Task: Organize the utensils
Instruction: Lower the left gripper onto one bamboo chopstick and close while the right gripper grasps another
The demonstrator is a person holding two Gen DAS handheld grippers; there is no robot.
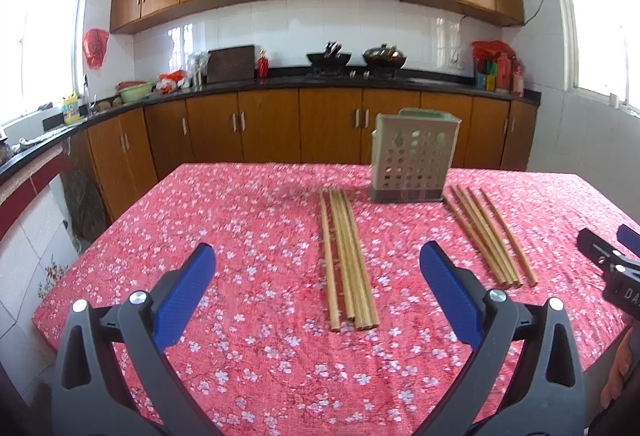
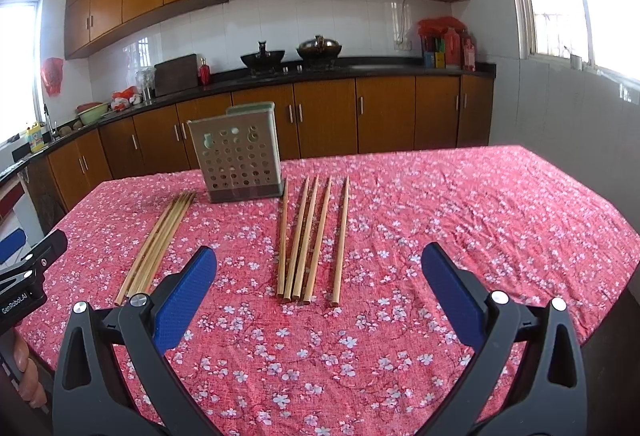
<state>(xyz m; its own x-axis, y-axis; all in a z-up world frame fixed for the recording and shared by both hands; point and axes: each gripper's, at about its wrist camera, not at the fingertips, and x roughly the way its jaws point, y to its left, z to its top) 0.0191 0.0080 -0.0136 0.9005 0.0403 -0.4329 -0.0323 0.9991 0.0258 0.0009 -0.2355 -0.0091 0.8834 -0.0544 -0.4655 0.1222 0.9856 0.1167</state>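
Chopsticks lie in two groups on the bench (image 2: pixel 480 220), which wears a red floral cloth, with the perforated holder (image 2: pixel 236 163) standing upright between them at their far ends. My left fingers (image 1: pixel 318 288) are spread wide and hold nothing; my right fingers (image 2: pixel 319 290) are likewise spread and empty. Both hover above the near edge of the bench, short of the sticks. Left group (image 1: pixel 348 260): packed side by side, touching, long axes running away from me, far tips near the holder's base, butt ends toward me. Right group (image 2: pixel 308 240): five sticks, four close together and one (image 2: pixel 341 240) lying slightly apart on the right; same near-to-far axis, thin tips pointing at the holder side. Judgement: task is at its start, nothing seems to be in the holder, though I cannot see inside it. Step in hand is the first pick. To do it well I would come down across the sticks, fingers straddling the bundle at right angles to its long axis, near mid-length so it does not droop. Close firmly so none slide out. Then rotate to vertical before lowering into the holder's open top. Risk: the lone stick rolls away, or the light holder gets nudged over.
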